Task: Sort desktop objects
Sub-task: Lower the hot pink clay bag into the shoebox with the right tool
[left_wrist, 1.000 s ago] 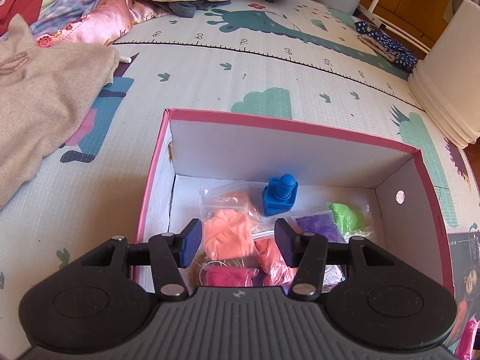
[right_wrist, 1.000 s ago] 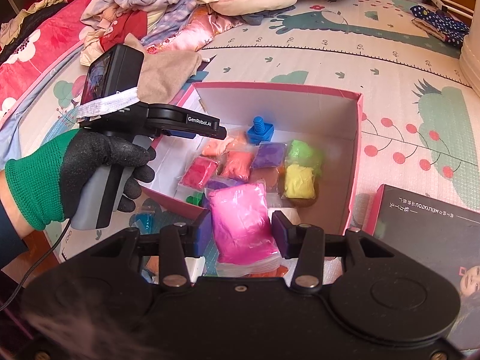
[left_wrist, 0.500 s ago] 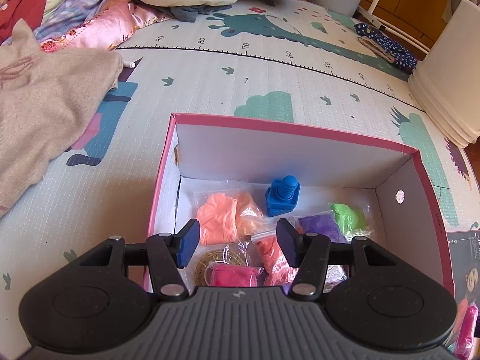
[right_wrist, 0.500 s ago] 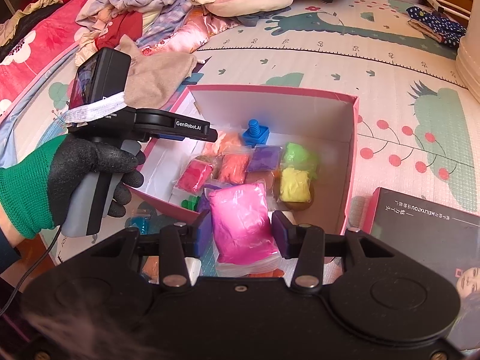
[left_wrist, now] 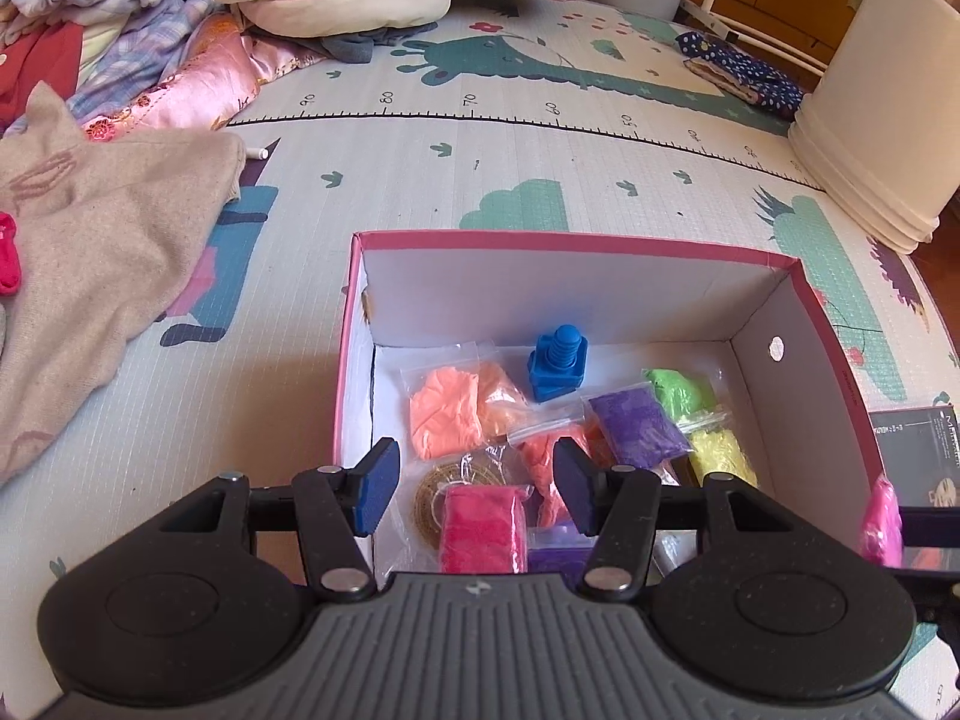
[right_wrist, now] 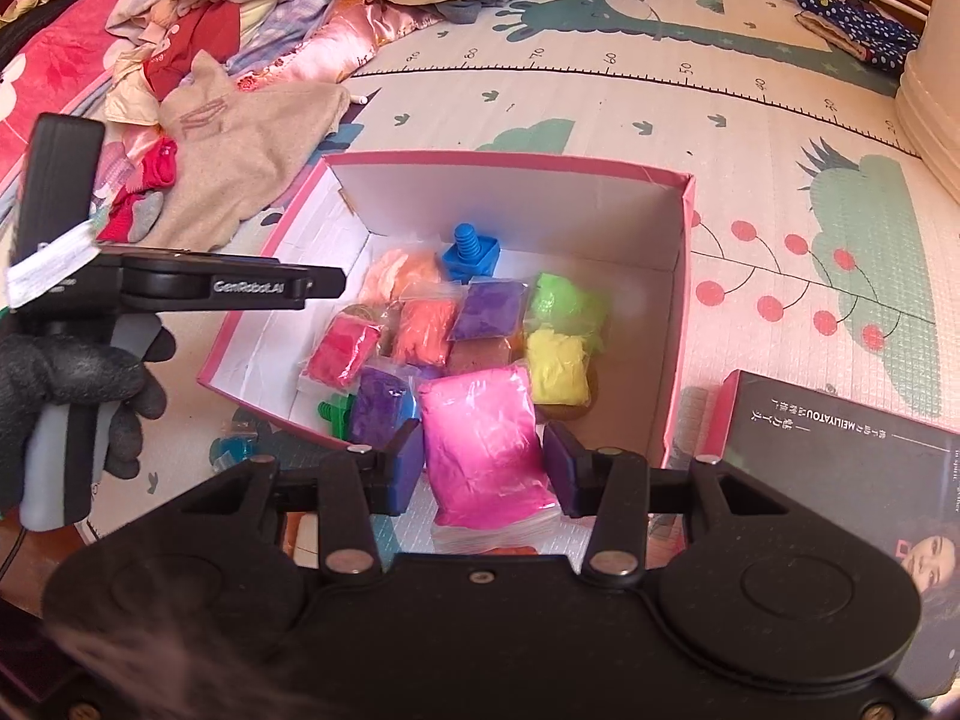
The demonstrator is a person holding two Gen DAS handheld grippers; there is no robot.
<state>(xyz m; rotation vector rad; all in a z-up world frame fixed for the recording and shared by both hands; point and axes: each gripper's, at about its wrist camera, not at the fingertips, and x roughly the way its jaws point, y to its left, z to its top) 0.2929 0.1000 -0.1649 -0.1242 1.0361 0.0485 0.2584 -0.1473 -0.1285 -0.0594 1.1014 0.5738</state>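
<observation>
A pink-rimmed cardboard box [left_wrist: 576, 240] [right_wrist: 510, 159] sits on the play mat. Inside lie several clay bags: orange [left_wrist: 447, 411], purple [left_wrist: 636, 429], green [left_wrist: 675, 390], yellow [right_wrist: 555, 366], red-pink [left_wrist: 483, 528], plus a blue toy bolt [left_wrist: 555, 363] [right_wrist: 471, 252]. My left gripper [left_wrist: 471, 483] is open and empty above the box's near left corner; it also shows in the right wrist view [right_wrist: 210, 285]. My right gripper [right_wrist: 483, 471] is shut on a bright pink clay bag [right_wrist: 483, 444] held over the box's near edge.
A beige sweater [left_wrist: 90, 258] and a clothes pile [right_wrist: 198, 18] lie left. A dark box lid [right_wrist: 840, 462] lies right of the box. A white bucket [left_wrist: 882, 120] stands far right. A green toy bolt [right_wrist: 336, 411] and a blue piece [right_wrist: 234, 450] lie by the box's near side.
My left gripper has pulled back and up from the box, open and empty. My right gripper has carried the pink bag slightly forward over the box edge.
</observation>
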